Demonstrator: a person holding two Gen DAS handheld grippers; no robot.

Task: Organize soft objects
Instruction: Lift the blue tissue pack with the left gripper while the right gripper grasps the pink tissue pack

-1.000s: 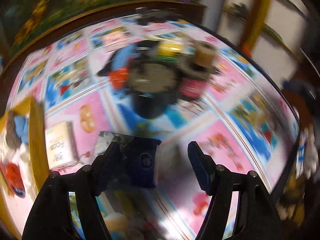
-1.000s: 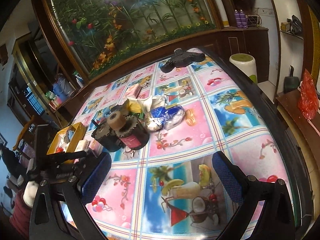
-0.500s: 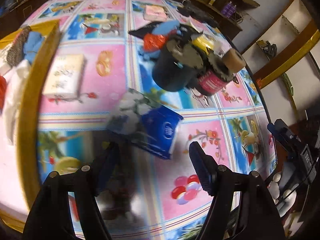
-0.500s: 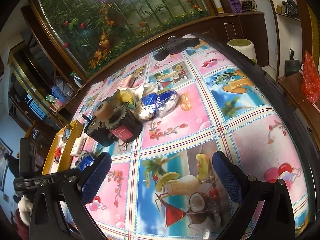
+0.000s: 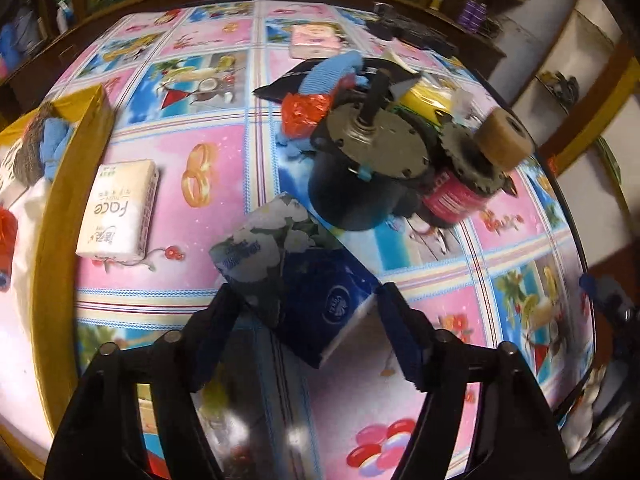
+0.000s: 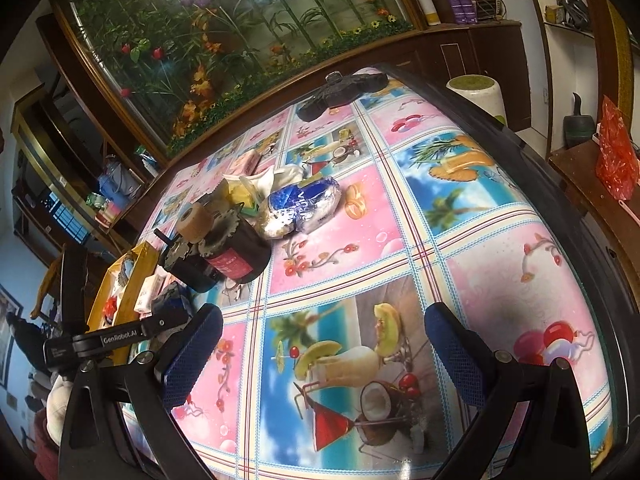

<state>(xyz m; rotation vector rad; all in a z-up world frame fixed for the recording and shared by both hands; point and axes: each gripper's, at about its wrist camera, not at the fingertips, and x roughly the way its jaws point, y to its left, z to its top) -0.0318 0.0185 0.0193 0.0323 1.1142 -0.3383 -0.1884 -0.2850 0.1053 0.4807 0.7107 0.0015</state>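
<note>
The dark blue soft tissue pack with a white flower print (image 5: 304,280) sits between the 2 fingers of the left tool (image 5: 308,320), tilted, one corner up toward the desk's middle and its white end by the right pad. The left tool's jaws are closing around it; the left pad meets the pack's grey-printed edge, while the right pad is at the white end, and contact there cannot be told for sure. From the right wrist view the same pack (image 6: 172,300) shows small at the far left, by the black arm of the left tool.

Beside the pack, toward the yellow tray (image 5: 60,216) at the desk's left edge, lies a white rectangular tissue pack printed "face" (image 5: 120,212), flat on the desk (image 5: 440,312) with its glossy fruit-and-drink patterned cloth. The tray holds cloth items, blue, grey, white and red.

Just beyond the blue pack stands a cluster of hard things: a black cylindrical motor with a grey metal faceplate (image 5: 368,168), touching a red-labelled black cylinder with a toothed gear and tan roller on top (image 5: 472,172). Behind them lie a crumpled red plastic bag (image 5: 304,110), a light blue cloth (image 5: 332,68) on a dark fabric, and a yellow packet (image 5: 428,98).

The right tool (image 6: 320,348) hovers over bare cloth, jaws wide apart, nothing between them. A shiny blue-and-silver crumpled packet (image 6: 300,208) lies well ahead of it.
</note>
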